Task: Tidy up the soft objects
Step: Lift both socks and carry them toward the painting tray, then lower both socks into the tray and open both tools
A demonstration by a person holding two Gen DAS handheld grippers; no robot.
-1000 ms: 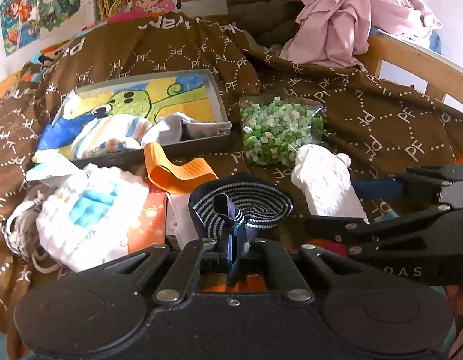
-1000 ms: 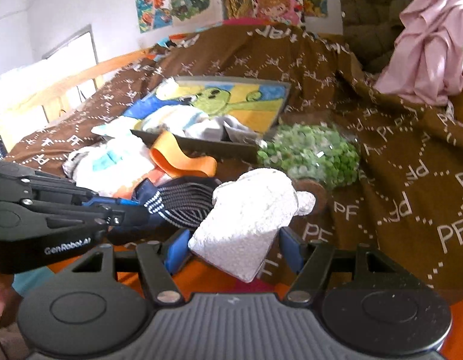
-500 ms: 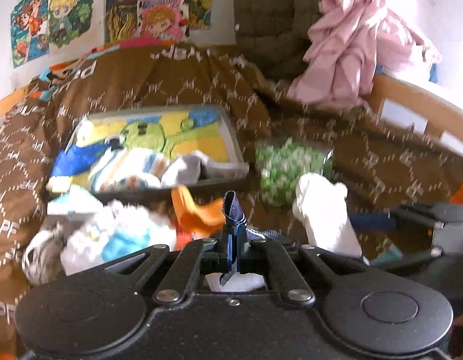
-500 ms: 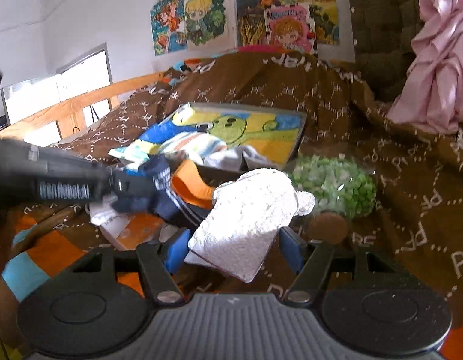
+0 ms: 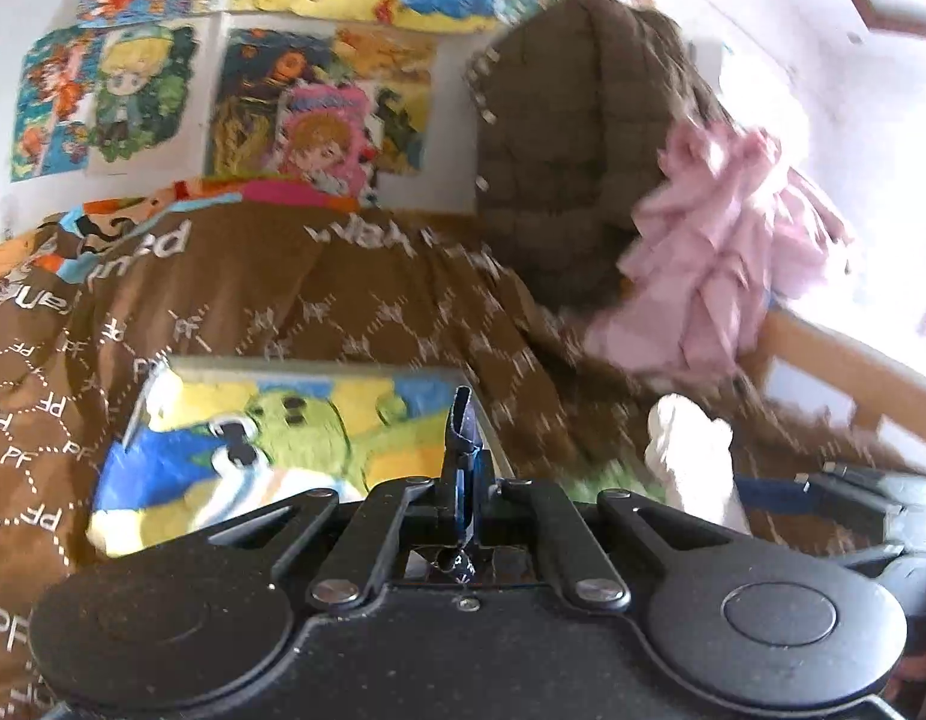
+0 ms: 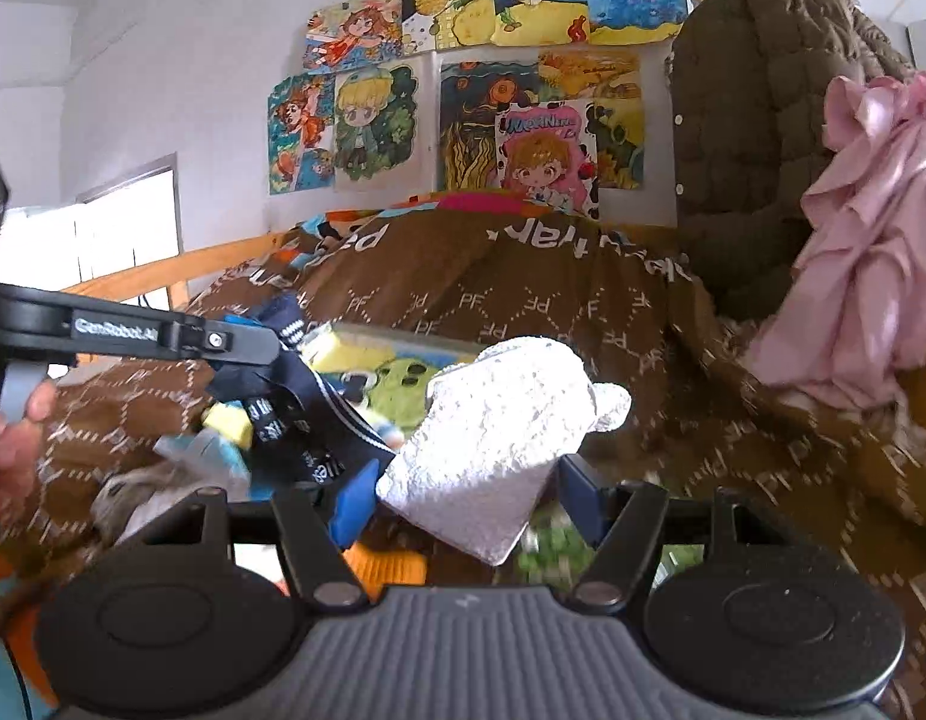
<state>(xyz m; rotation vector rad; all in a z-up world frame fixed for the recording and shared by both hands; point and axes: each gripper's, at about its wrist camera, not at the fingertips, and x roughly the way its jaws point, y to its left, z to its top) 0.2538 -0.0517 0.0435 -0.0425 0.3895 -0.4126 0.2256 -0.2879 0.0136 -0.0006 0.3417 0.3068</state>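
Tray (image 5: 319,367) (cartoon-lined) holds pale cloth (image 5: 271,492).

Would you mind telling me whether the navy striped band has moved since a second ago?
Yes. The navy striped band has been lifted off the bedspread by the left claw, now hanging level with the box.

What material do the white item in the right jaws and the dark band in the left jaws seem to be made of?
White item: probably terry or fleece fabric, matte; its surface looks nubbly. Dark band: likely woven elastic, navy with white stripes and lettering; it hangs limp.
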